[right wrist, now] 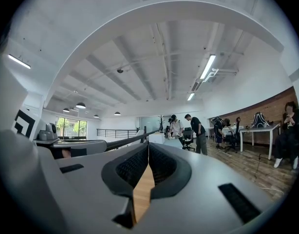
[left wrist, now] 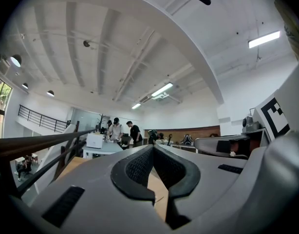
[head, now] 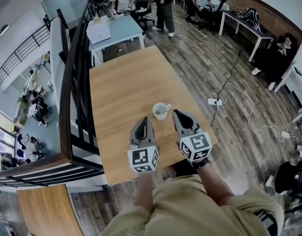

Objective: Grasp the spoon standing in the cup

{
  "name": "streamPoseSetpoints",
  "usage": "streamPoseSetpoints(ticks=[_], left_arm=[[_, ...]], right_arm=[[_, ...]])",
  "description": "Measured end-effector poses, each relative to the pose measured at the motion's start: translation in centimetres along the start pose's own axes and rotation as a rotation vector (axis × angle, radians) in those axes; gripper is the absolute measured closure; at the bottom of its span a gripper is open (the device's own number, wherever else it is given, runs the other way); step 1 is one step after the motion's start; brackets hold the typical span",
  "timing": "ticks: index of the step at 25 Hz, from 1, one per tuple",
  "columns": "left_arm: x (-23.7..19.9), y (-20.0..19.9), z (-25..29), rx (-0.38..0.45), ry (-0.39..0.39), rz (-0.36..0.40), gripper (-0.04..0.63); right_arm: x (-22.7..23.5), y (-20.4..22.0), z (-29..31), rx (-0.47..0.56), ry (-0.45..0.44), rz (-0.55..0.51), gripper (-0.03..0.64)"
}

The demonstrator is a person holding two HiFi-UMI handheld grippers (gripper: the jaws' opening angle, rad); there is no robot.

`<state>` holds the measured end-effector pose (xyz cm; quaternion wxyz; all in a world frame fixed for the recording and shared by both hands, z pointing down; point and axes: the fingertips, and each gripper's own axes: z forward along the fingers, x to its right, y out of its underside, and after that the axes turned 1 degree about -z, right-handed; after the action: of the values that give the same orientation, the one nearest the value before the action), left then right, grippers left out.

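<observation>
The white ceramic cup (head: 161, 110) is standing on the light wooden rectangular table (head: 124, 77), toward its near edge; the spoon is too small to be made out inside it. The grey left gripper (head: 144, 120) and grey right gripper (head: 176, 112) are flanking the cup, near it but apart. Both pairs of jaws are sitting together, gripping nothing.

The table (head: 121, 82) is viewed steeply from above its near edge. Both gripper views are set low there, tilted up across it; standing people (head: 163, 4) beyond its far edge are shared by all.
</observation>
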<state>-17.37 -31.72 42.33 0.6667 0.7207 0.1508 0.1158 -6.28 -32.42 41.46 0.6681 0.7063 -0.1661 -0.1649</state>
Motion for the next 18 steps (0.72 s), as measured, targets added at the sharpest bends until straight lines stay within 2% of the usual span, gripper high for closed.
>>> streamPoseSetpoints(ticks=[6, 18], left_arm=[[-1.7, 2.0, 3.2, -0.039, -0.002, -0.001, 0.591], [-2.2, 8.6, 10.0, -0.181, 0.044, -0.038, 0.591]], right_arm=[[2.1, 1.7, 3.1, -0.027, 0.02, 0.009, 0.601], [6.4, 10.3, 8.3, -0.226, 0.035, 0.056, 0.601]])
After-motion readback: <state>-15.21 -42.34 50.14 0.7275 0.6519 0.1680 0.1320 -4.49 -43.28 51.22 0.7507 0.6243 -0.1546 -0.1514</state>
